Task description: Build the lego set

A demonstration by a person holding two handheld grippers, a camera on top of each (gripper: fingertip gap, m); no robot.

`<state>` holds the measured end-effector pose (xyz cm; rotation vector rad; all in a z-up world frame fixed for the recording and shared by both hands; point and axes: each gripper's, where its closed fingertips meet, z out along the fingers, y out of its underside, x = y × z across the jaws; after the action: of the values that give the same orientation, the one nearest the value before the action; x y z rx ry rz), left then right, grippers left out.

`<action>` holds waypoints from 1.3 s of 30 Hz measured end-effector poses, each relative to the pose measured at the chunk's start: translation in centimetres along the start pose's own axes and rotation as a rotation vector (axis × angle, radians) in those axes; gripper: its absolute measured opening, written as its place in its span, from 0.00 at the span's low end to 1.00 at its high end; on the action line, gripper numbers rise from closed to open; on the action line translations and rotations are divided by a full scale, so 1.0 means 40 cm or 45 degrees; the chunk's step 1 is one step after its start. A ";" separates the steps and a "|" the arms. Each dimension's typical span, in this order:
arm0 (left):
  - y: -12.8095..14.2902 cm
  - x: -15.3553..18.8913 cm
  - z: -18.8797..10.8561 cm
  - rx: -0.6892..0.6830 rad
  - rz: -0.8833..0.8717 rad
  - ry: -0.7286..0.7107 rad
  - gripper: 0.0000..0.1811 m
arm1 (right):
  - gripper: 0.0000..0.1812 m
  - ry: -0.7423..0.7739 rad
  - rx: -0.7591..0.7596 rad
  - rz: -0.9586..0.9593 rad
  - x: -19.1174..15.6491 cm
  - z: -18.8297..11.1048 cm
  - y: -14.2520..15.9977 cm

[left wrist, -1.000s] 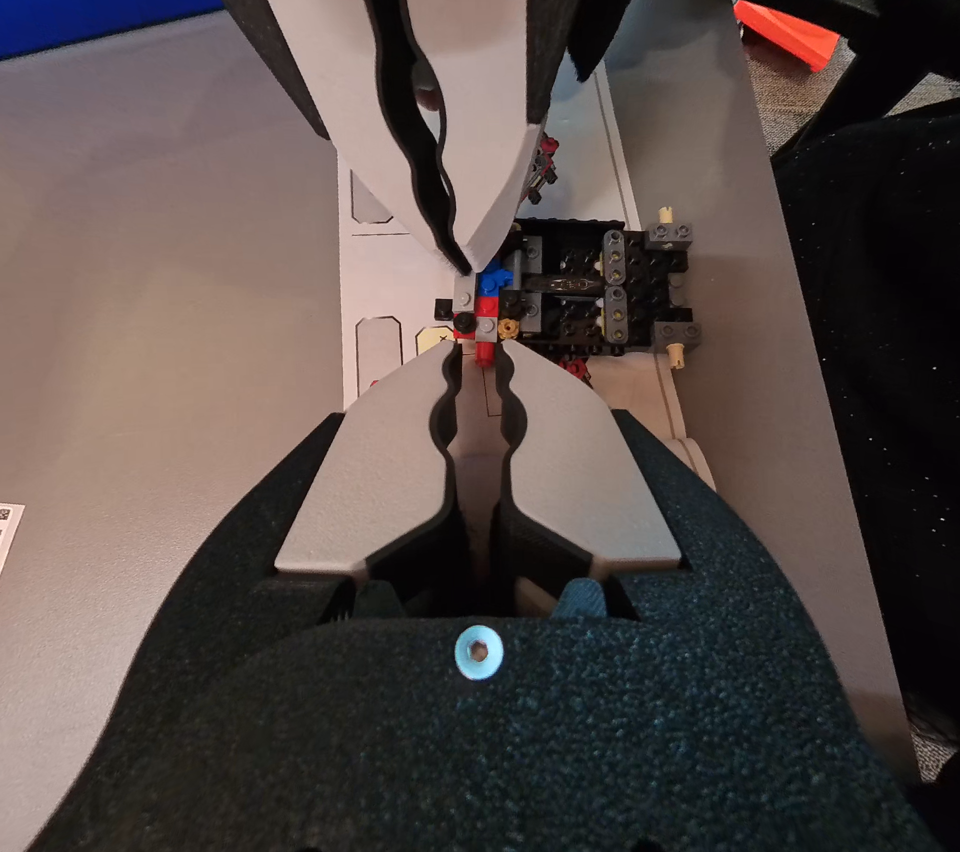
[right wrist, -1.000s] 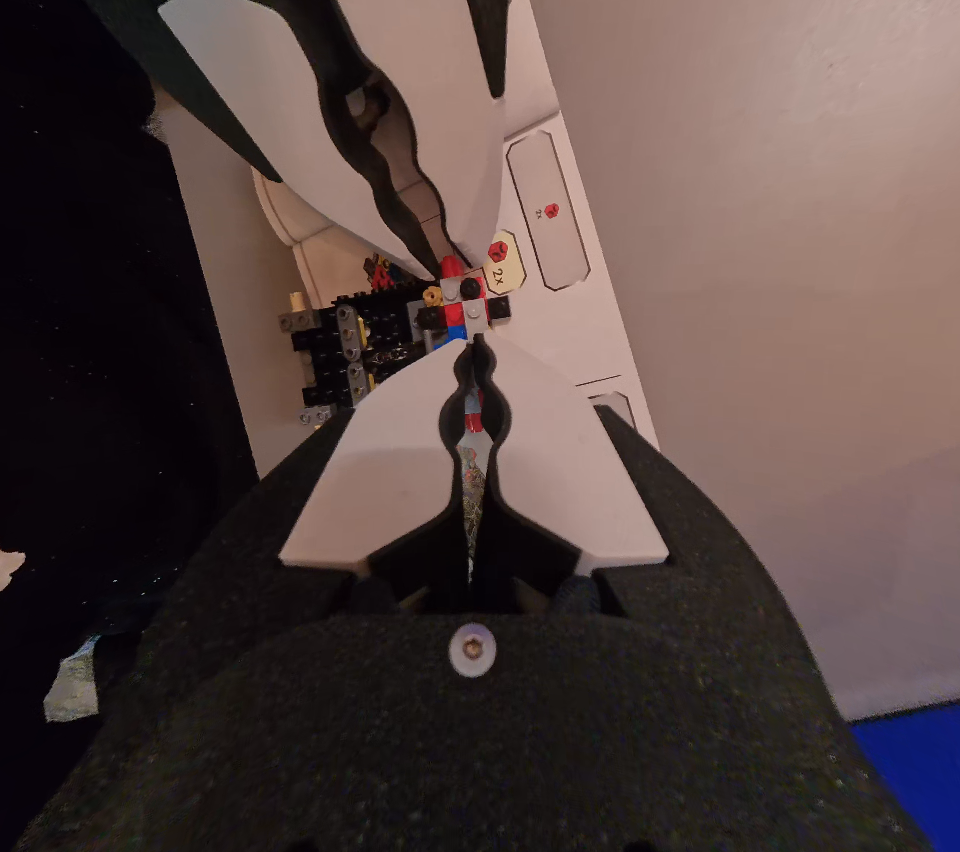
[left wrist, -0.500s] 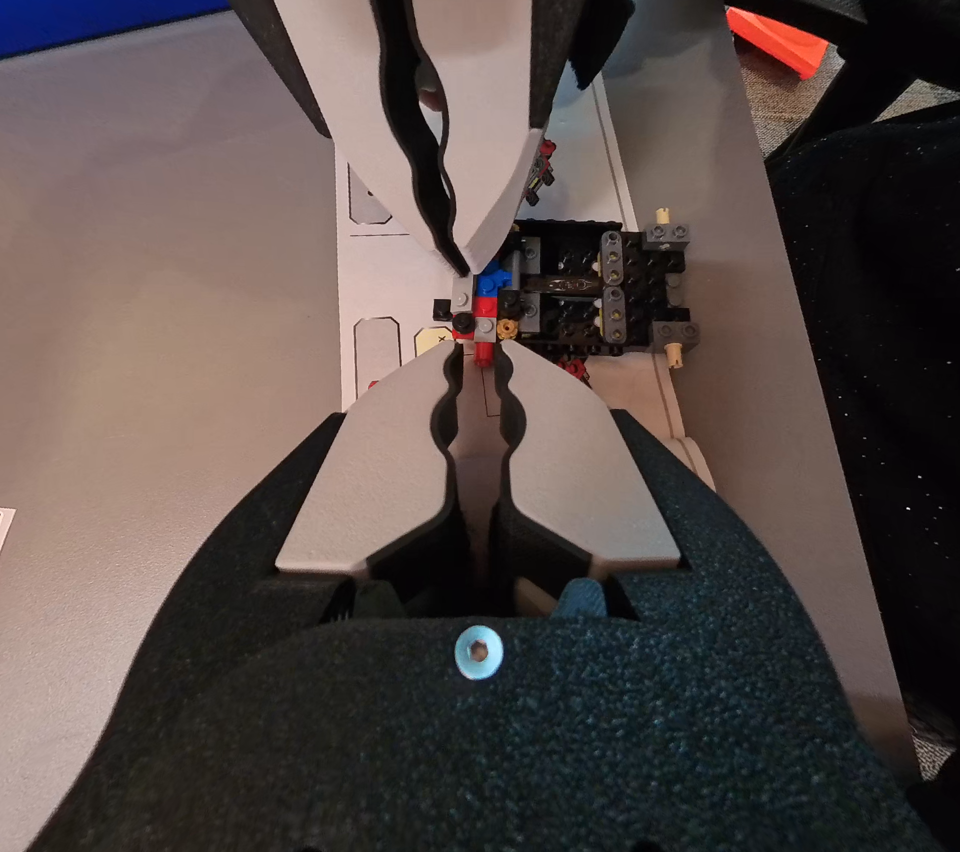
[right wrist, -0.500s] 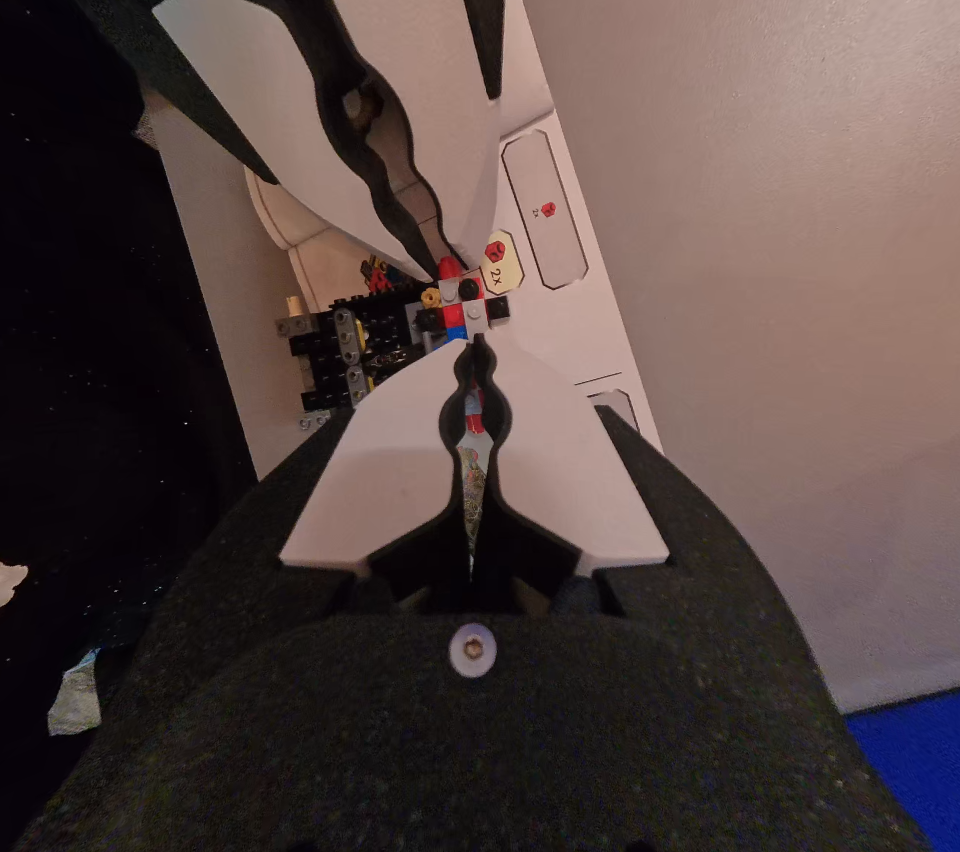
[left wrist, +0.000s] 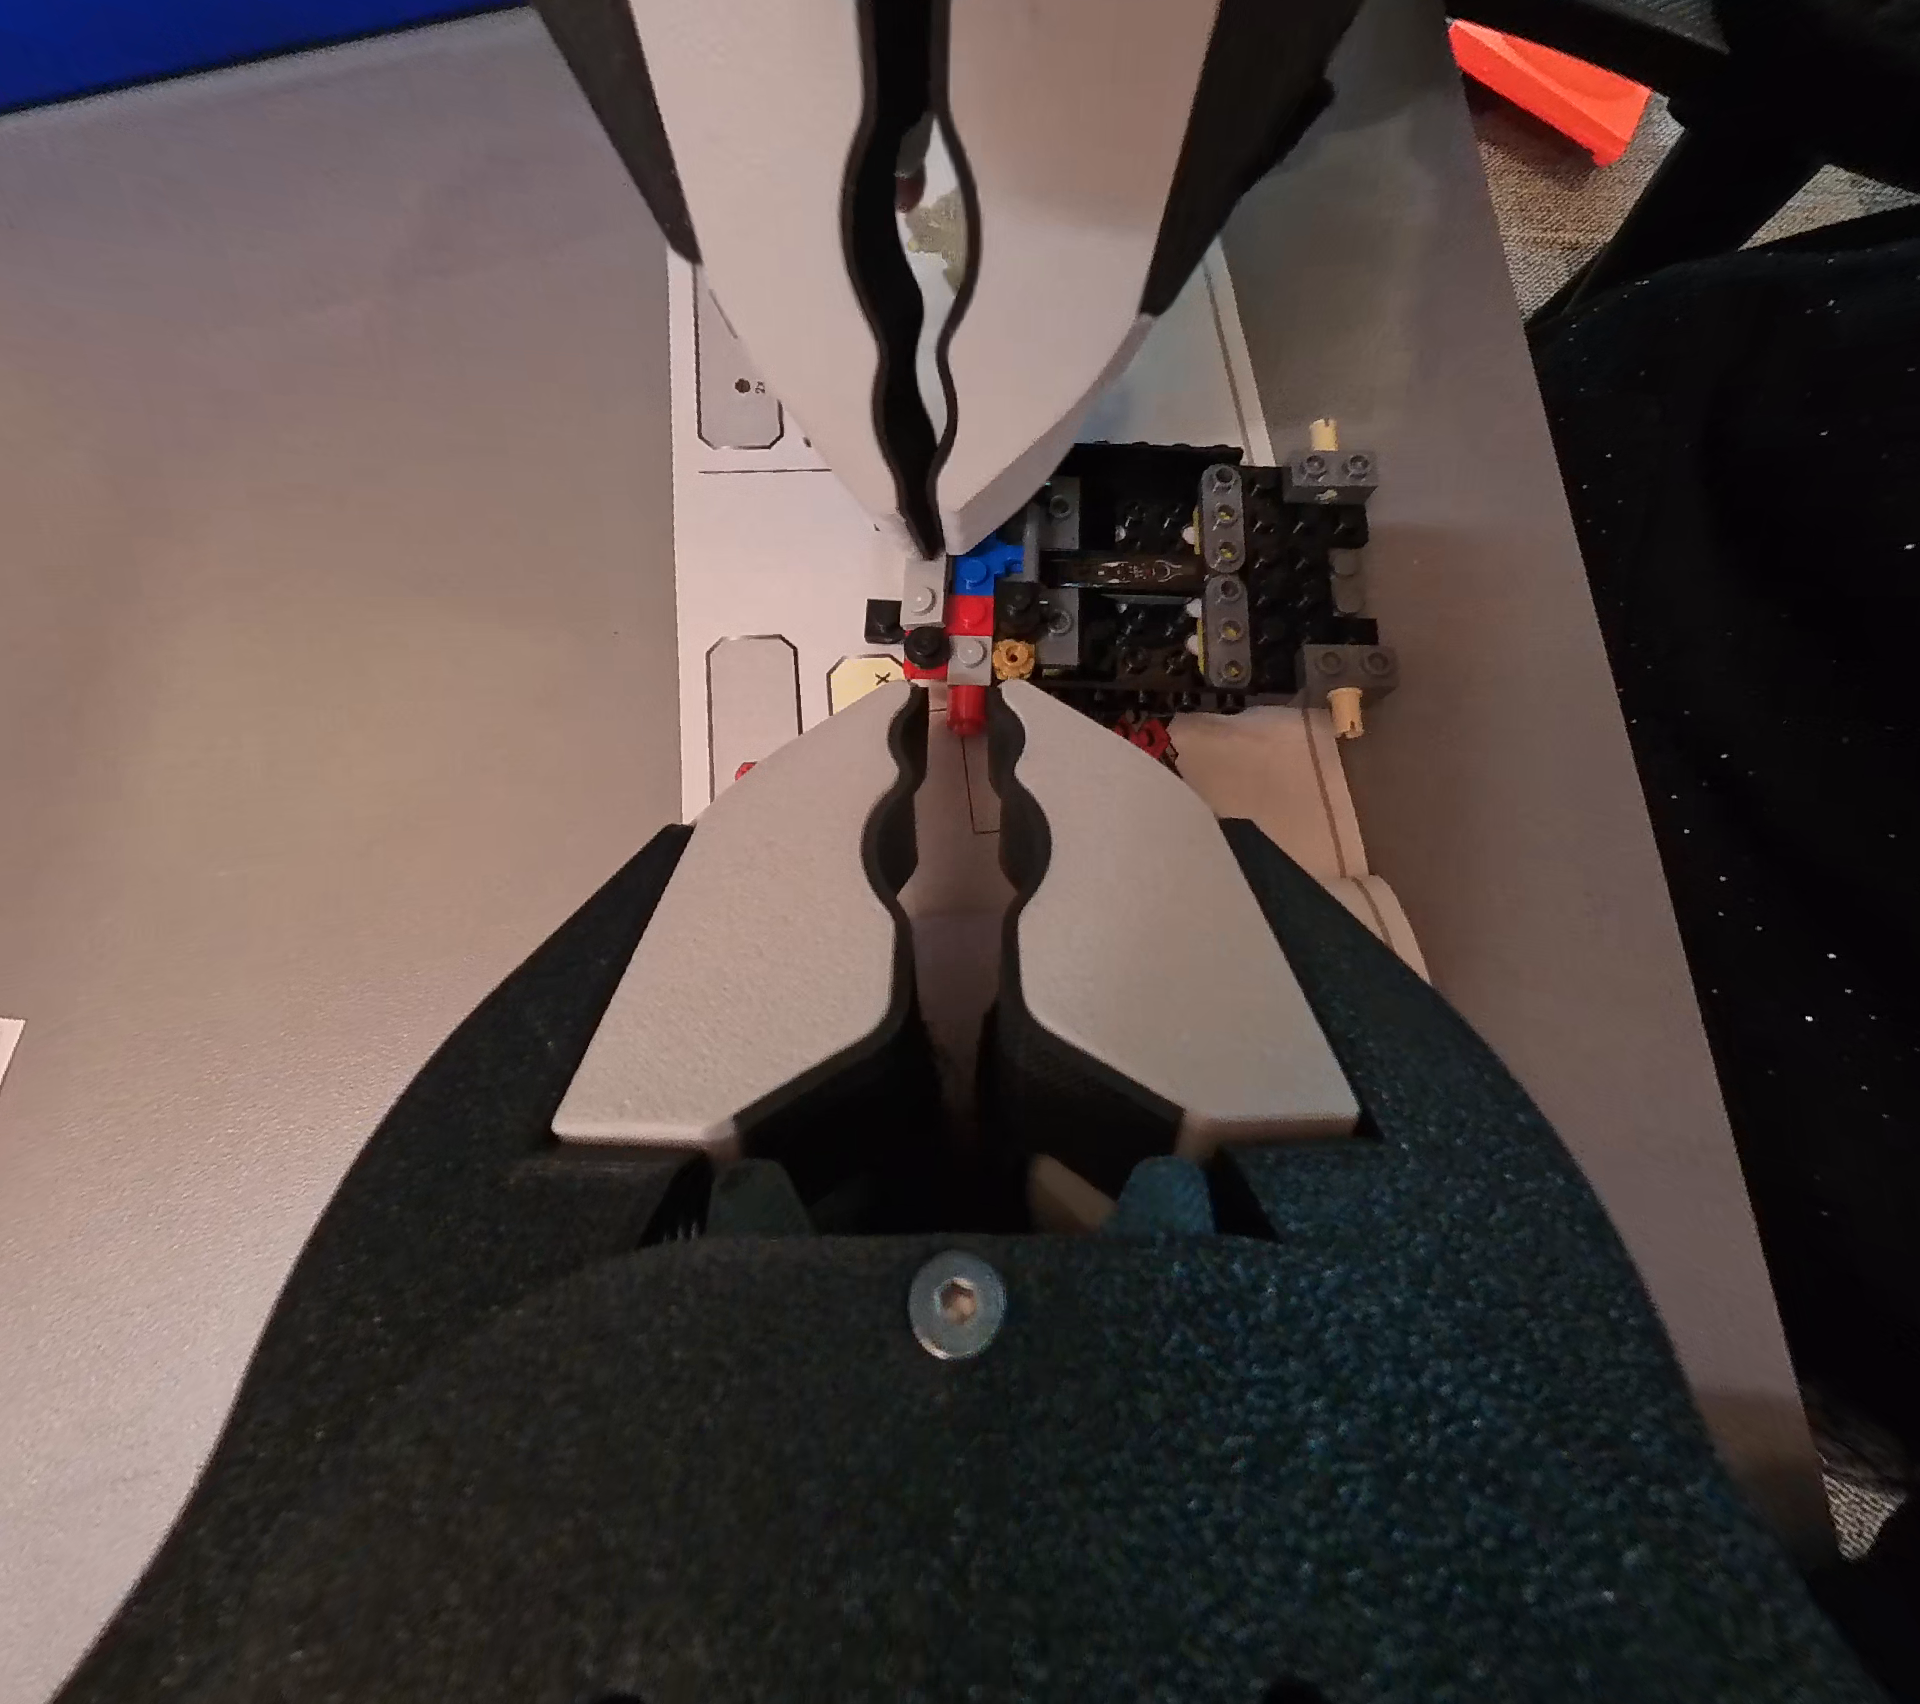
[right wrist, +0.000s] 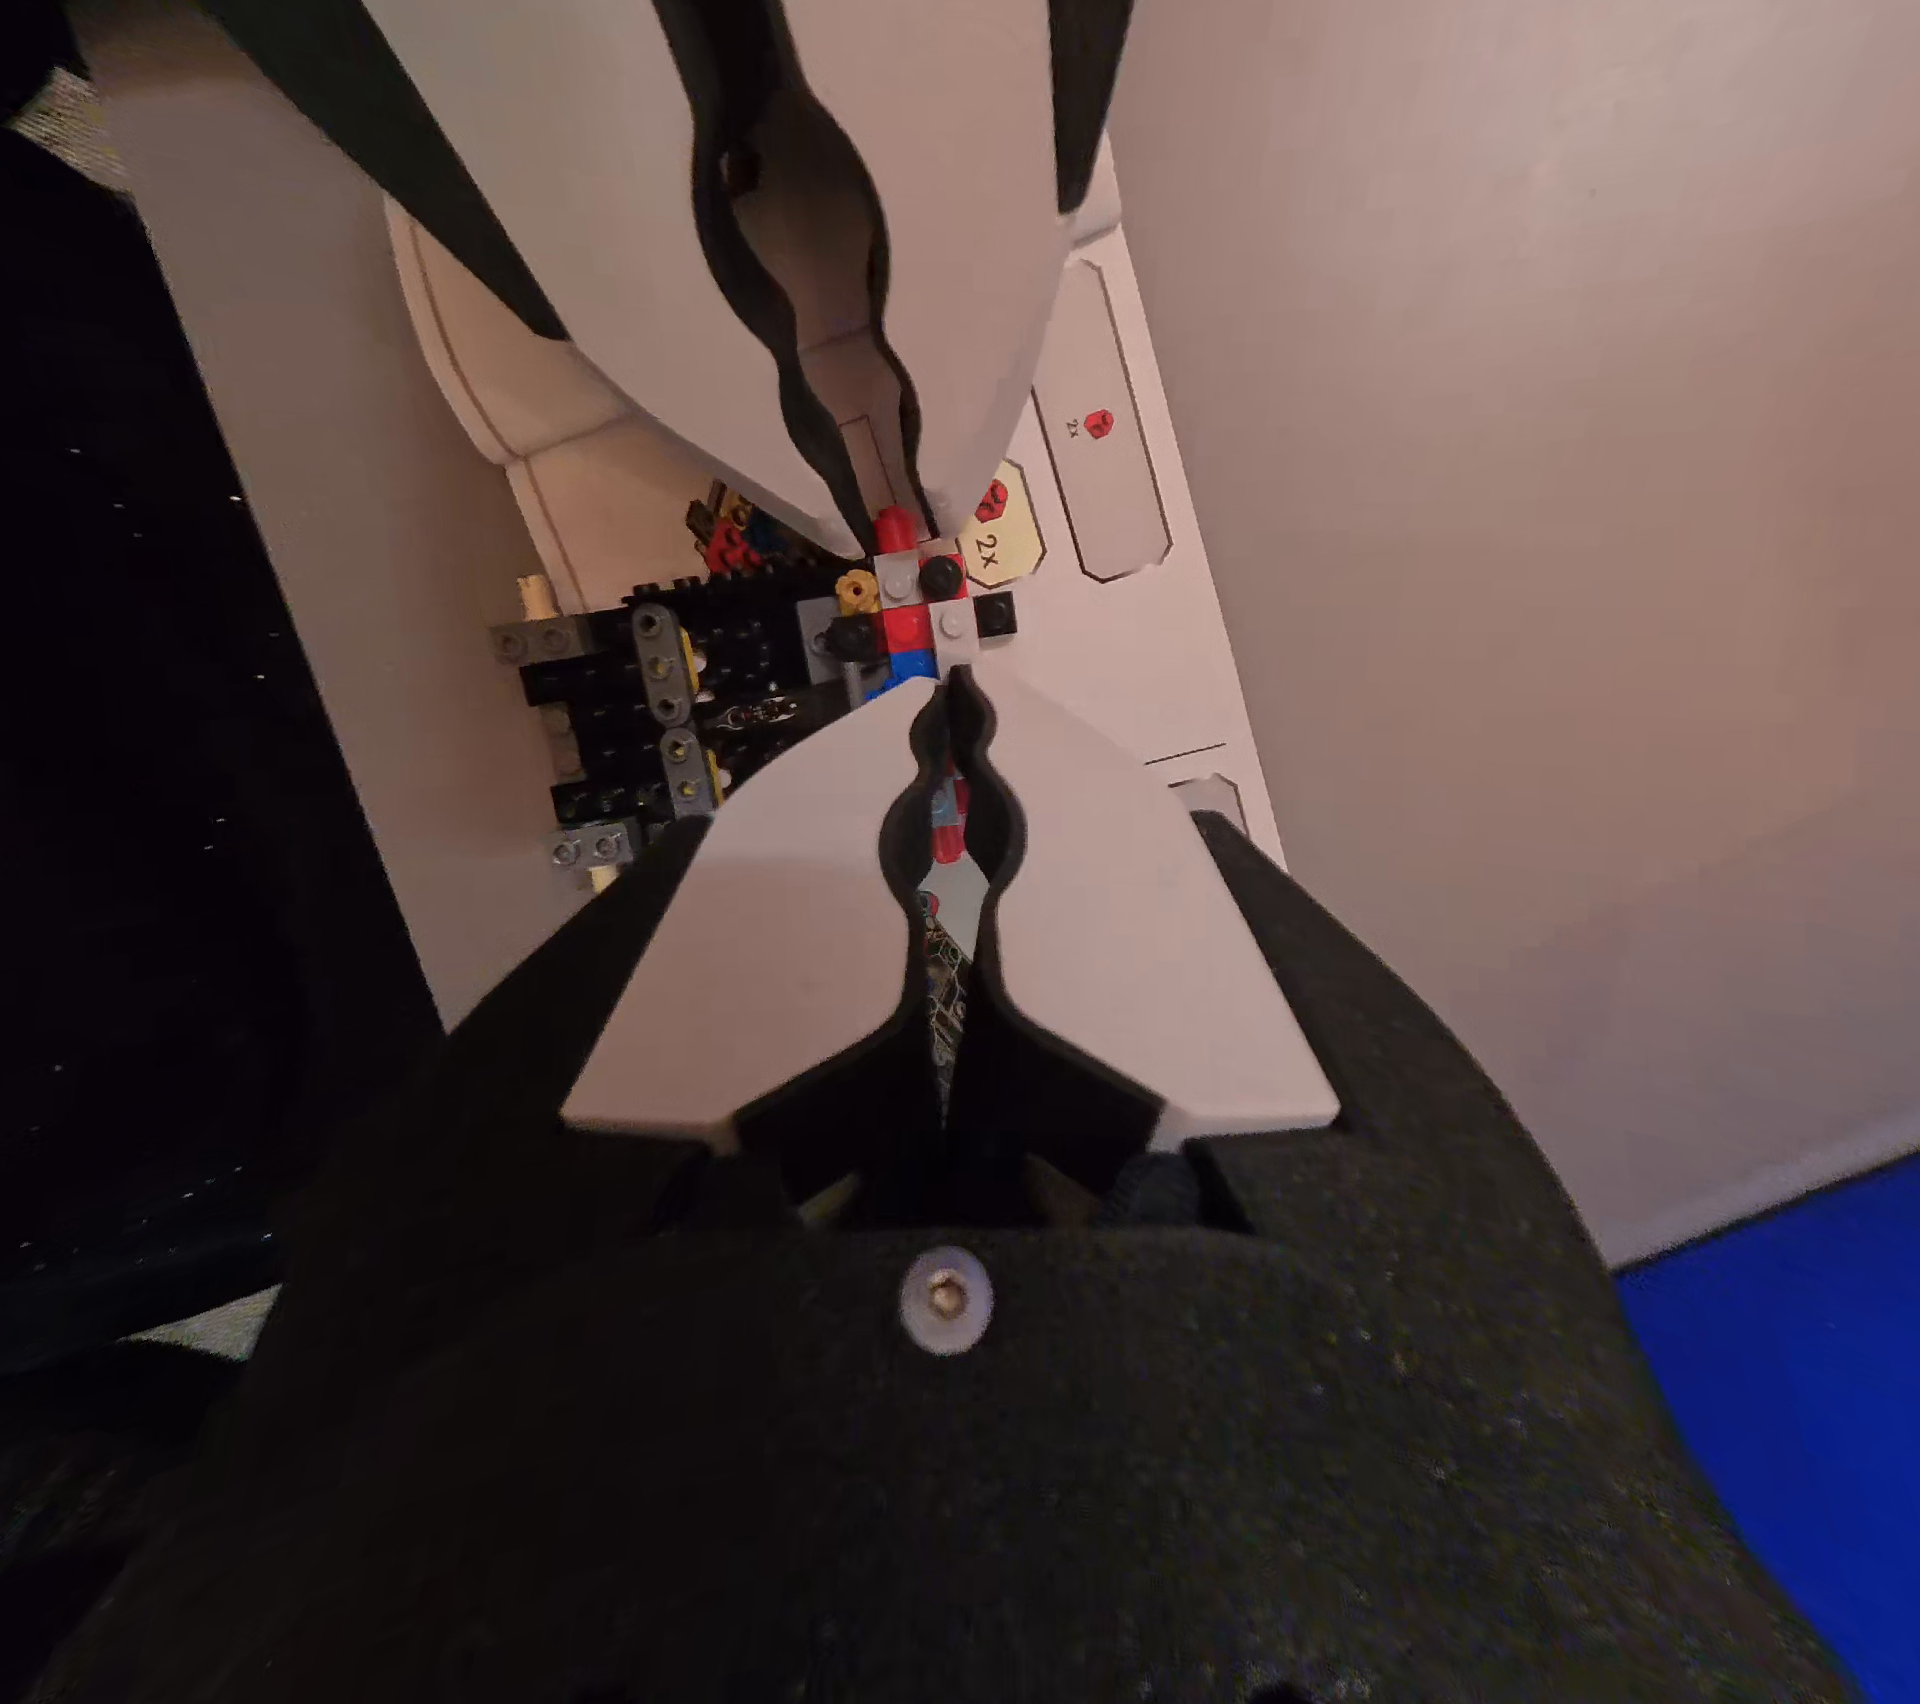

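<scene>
2 tools meet at the model [left wrist: 1132,594] on the desk [left wrist: 312,511]. Almost nothing has shifted in the last second: left tool [left wrist: 956,704] narrowly pinches the red peg [left wrist: 966,709], right tool [right wrist: 951,683] is closed on the grey brick [right wrist: 954,628]; seating continues.

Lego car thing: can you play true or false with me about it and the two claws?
1. A paper sheet lies under the build. True.
2. The build is mostly yellow. False: it is mostly black, with a few red, blue and grey bits at one end.
3. The left claw has a red peg between its tips. True.
4. The right claw is wide open. False: its tips are together, touching a grey bit of the build.
5. Both claws come at the build from the same side. False: they point at each other from opposite sides.
</scene>
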<state>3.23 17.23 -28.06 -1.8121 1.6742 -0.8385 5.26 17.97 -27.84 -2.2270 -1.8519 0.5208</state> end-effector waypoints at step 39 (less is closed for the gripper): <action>0.015 0.000 0.009 -0.031 -0.006 -0.019 0.05 | 0.00 -0.072 0.074 -0.060 -0.030 -0.006 -0.004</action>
<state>3.08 17.17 -28.75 -1.8343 1.6785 -0.8085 5.01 16.84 -27.37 -2.1479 -1.8863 0.6266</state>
